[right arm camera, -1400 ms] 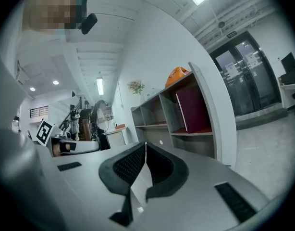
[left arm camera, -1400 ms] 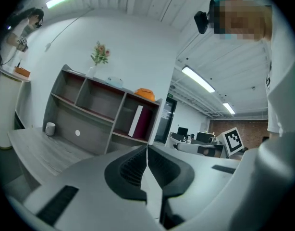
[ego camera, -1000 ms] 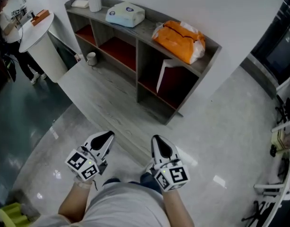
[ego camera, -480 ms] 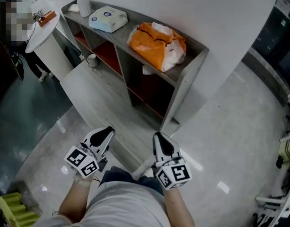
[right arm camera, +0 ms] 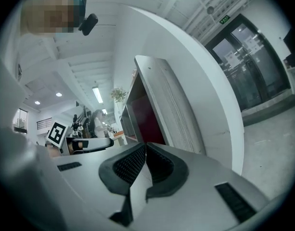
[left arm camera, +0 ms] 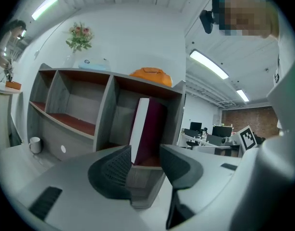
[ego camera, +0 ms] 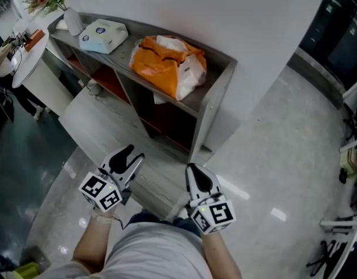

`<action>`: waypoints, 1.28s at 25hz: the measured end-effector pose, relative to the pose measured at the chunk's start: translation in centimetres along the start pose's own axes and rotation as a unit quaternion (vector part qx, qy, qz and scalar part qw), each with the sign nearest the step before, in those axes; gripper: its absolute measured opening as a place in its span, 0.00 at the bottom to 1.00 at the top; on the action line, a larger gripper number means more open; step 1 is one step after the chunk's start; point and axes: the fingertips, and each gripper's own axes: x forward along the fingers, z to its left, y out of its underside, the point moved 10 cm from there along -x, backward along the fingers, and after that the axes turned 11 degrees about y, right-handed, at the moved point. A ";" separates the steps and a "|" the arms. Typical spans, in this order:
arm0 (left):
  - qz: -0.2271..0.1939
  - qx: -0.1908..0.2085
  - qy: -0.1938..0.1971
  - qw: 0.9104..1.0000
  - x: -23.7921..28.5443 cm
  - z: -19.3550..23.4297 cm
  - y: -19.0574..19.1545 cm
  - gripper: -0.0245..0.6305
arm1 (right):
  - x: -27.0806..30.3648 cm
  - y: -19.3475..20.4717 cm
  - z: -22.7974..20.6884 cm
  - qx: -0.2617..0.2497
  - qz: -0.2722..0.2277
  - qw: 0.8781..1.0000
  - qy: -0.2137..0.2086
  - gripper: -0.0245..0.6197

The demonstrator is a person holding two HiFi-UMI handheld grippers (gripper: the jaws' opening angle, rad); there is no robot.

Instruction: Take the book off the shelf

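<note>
The book (left arm camera: 146,130) stands upright in the right compartment of the grey shelf (left arm camera: 108,107), white page edge towards me and dark maroon cover beside it. From the head view only a white corner of the book (ego camera: 160,99) shows under the shelf's top board (ego camera: 216,68). My left gripper (ego camera: 132,156) hovers over the floor short of the shelf; its jaws are opening, with nothing between them, and the left gripper (left arm camera: 144,156) points at the book. The right gripper (ego camera: 196,176) is shut and empty, and in its own view the right gripper (right arm camera: 145,150) faces the shelf's right end panel.
On the shelf top lie an orange bag (ego camera: 167,63), a tissue box (ego camera: 103,35) and a vase of flowers (ego camera: 71,17). A white mug (left arm camera: 35,144) stands on the floor by the left compartment. A round white table (ego camera: 24,57) is at far left, metal racks (ego camera: 353,156) at right.
The left gripper's jaws have parted from shut. Both grippers have come nearer the shelf, which has slid left and down in the head view.
</note>
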 end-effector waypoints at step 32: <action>0.019 0.095 0.139 0.986 14.7 7.7 -2.4 0.53 | -8.3 1.1 2.0 -0.006 -0.036 0.953 0.300 0.07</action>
